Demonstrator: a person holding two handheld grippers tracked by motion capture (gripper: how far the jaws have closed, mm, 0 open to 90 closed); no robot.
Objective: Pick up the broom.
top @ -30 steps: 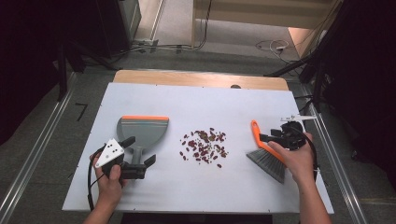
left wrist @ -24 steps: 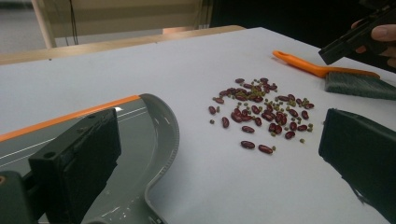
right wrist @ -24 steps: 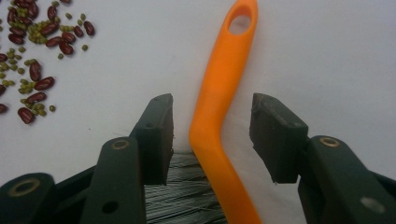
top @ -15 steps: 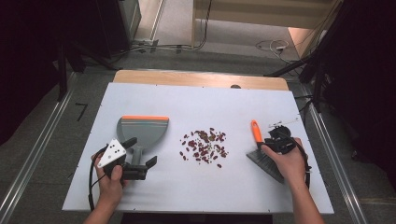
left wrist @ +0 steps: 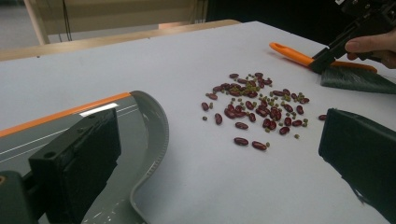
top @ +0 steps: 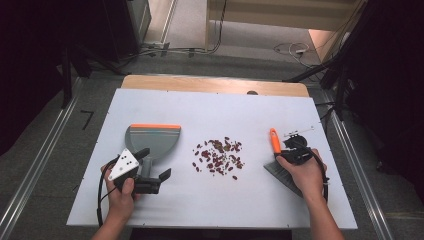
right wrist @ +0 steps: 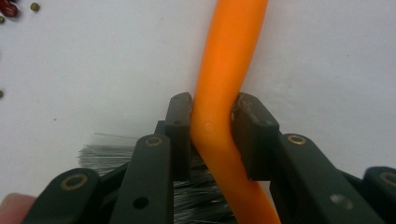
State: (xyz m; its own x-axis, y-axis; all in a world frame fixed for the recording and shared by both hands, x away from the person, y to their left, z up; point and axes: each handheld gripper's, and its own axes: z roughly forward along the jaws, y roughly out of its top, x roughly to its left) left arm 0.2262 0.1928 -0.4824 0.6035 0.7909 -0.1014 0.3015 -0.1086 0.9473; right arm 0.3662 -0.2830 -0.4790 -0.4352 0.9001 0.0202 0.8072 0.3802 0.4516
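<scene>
My right tongs (right wrist: pixel 212 133) have just been closing and clamp the brush handle (right wrist: pixel 224 70); left tongs (left wrist: pixel 219 186) gape beside the dustpan (top: pixel 152 140). A loose pinch could let the brush twist, scattering beans (top: pixel 218 156).

Both tongs are black. The left tongs (top: pixel 152 180) carry a grey three-cornered plate (top: pixel 124 164) dotted with dark screws, and a black cable (top: pixel 100 195) loops from them. The right tongs (right wrist: pixel 212 135) show flat linked arms with brass-ringed rivets (right wrist: pixel 152 141) and blocky dark pads (right wrist: pixel 252 135). Forearms are bare, no sleeves.
</scene>
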